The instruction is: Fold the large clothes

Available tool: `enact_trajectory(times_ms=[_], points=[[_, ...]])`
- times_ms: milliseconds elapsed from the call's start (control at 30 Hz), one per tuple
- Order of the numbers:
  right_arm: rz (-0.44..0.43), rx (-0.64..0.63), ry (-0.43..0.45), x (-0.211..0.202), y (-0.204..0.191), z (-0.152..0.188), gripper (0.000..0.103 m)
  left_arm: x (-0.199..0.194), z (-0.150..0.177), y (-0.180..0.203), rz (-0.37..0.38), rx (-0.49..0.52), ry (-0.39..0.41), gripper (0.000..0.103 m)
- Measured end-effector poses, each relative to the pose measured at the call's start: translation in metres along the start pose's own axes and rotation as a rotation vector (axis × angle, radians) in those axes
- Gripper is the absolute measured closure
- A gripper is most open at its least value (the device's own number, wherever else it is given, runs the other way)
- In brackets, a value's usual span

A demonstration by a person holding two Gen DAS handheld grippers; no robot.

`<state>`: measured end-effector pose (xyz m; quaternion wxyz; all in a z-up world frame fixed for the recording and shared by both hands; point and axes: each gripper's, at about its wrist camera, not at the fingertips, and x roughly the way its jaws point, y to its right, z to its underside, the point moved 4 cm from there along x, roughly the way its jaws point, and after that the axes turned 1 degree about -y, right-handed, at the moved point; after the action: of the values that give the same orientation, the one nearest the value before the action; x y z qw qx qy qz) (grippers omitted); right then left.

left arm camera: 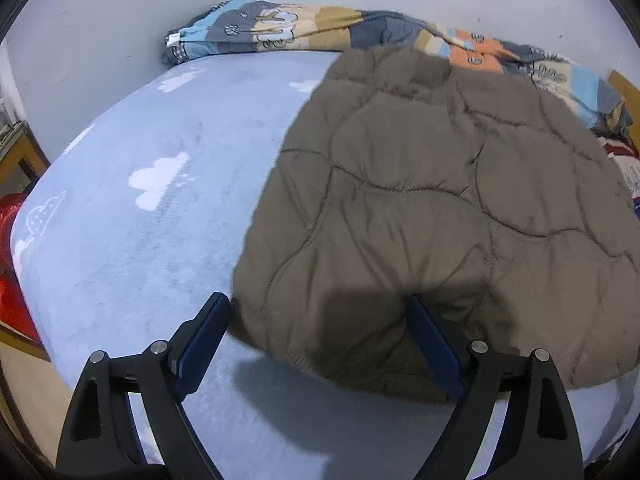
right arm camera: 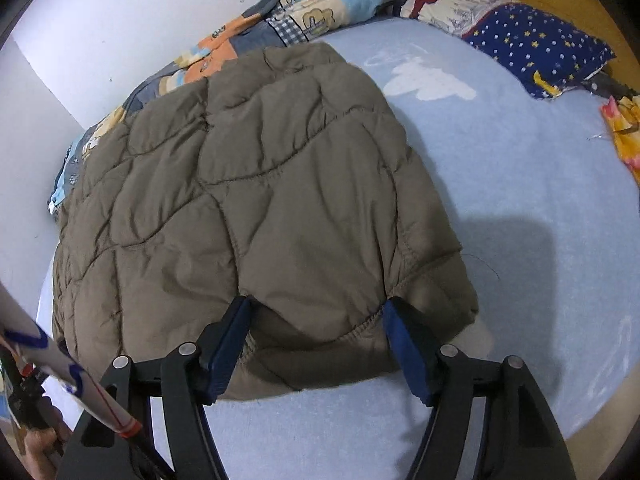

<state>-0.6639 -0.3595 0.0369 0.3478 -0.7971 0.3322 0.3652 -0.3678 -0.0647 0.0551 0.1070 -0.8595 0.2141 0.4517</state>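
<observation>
A brown quilted padded jacket (left arm camera: 432, 200) lies spread on a light blue bed sheet (left arm camera: 152, 220); it also shows in the right wrist view (right arm camera: 256, 184). My left gripper (left arm camera: 318, 312) is open, its fingers straddling the jacket's near left corner, right finger over the fabric. My right gripper (right arm camera: 316, 316) is open, both fingers over the jacket's near right hem. Neither holds the cloth.
A patchwork quilt (left arm camera: 280, 28) is bunched along the wall behind the jacket. A star-print pillow (right arm camera: 532, 44) lies at the bed's right end. A red object (left arm camera: 12, 280) and a wooden table (left arm camera: 20, 152) stand left of the bed. The sheet (right arm camera: 520, 184) is bare right of the jacket.
</observation>
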Motion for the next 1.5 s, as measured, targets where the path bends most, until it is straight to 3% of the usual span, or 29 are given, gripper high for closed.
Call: enact_trajectory(times_ms=[100, 233, 300, 333, 467, 533, 633, 700, 800, 933, 1067, 1167, 1233, 1367, 1500], points=[[0.002, -0.016, 0.092, -0.034, -0.002, 0.003, 0.029, -0.019, 0.002, -0.009, 0.007, -0.013, 0.049, 0.013], [0.146, -0.003, 0.115, -0.041, 0.019, 0.006, 0.035, -0.008, 0.003, -0.030, -0.042, -0.072, 0.003, 0.013], [0.146, 0.037, 0.065, -0.031, 0.034, 0.007, 0.077, 0.003, 0.006, -0.037, -0.038, -0.106, -0.041, 0.013], [0.123, 0.080, 0.028, -0.023, 0.042, 0.009, 0.078, 0.007, 0.006, -0.039, -0.028, -0.117, -0.052, 0.013], [0.124, 0.099, -0.035, -0.005, 0.046, 0.013, 0.077, 0.010, 0.005, -0.032, -0.059, -0.080, -0.058, 0.013], [0.146, 0.084, -0.023, -0.008, 0.041, 0.012, 0.077, -0.008, 0.002, -0.027, -0.068, -0.058, 0.007, 0.013], [0.178, -0.001, 0.147, -0.044, 0.018, 0.008, 0.076, -0.041, 0.000, -0.013, -0.046, -0.007, 0.136, 0.013], [0.132, -0.083, 0.198, -0.053, -0.007, 0.008, 0.058, -0.052, 0.003, 0.009, 0.028, 0.049, 0.171, 0.013], [-0.013, -0.154, 0.150, -0.040, -0.043, 0.021, 0.056, -0.052, 0.013, 0.044, 0.137, 0.139, 0.158, 0.013], [-0.084, -0.256, 0.070, -0.014, -0.084, 0.043, 0.056, -0.044, 0.027, 0.082, 0.188, 0.244, 0.124, 0.013], [-0.039, -0.322, 0.035, 0.004, -0.095, 0.050, 0.054, -0.010, 0.036, 0.096, 0.154, 0.301, 0.022, 0.013], [-0.045, -0.304, 0.013, 0.009, -0.092, 0.056, 0.054, -0.014, 0.039, 0.096, 0.169, 0.283, 0.023, 0.013], [-0.050, -0.311, 0.036, 0.000, -0.094, 0.057, 0.054, -0.023, 0.036, 0.092, 0.170, 0.282, 0.048, 0.013], [-0.051, -0.292, 0.111, -0.027, -0.098, 0.045, 0.053, -0.070, 0.028, 0.083, 0.188, 0.269, 0.187, 0.013], [-0.026, -0.267, 0.253, -0.084, -0.108, 0.035, 0.040, -0.141, 0.018, 0.076, 0.210, 0.219, 0.325, 0.013]])
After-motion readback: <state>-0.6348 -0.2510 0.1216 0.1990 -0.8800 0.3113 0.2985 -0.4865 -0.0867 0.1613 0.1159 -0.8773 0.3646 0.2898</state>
